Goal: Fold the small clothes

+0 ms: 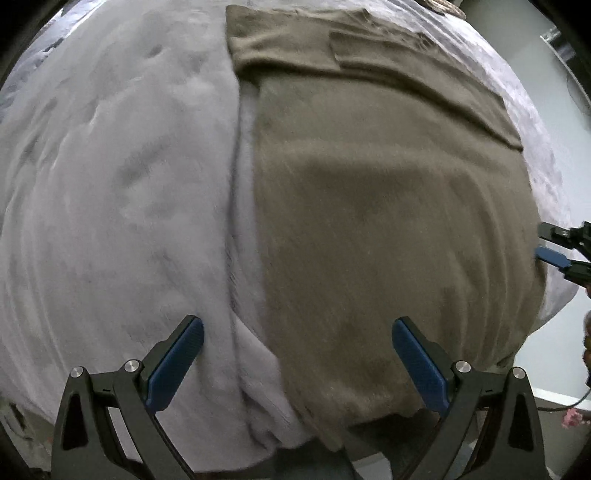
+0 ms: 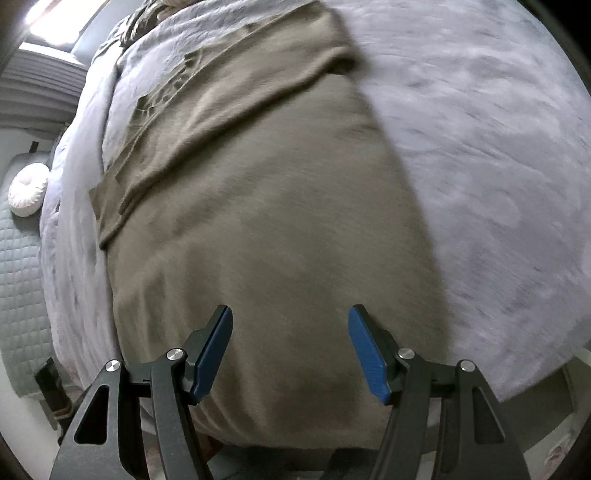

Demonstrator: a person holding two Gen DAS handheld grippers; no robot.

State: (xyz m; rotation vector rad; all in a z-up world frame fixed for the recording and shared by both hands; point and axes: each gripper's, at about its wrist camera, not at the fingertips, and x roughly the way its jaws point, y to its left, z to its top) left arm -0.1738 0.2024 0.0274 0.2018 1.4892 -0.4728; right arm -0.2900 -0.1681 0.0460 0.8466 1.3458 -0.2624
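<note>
An olive-brown knit garment (image 1: 388, 206) lies spread flat on a grey fleece blanket (image 1: 110, 184), with a sleeve folded across its far part. My left gripper (image 1: 297, 328) is open and empty, hovering over the garment's near left edge. The right gripper (image 1: 554, 245) shows at the right edge of the left wrist view, beside the garment's right side. In the right wrist view the same garment (image 2: 266, 221) fills the middle, and my right gripper (image 2: 291, 317) is open and empty above its near hem.
The blanket (image 2: 498, 166) covers a bed that drops off at the near edge. A quilted pale green cover (image 2: 18, 277) with a round white cushion (image 2: 27, 194) lies to the left. Dark crumpled fabric (image 2: 140, 22) sits at the far end.
</note>
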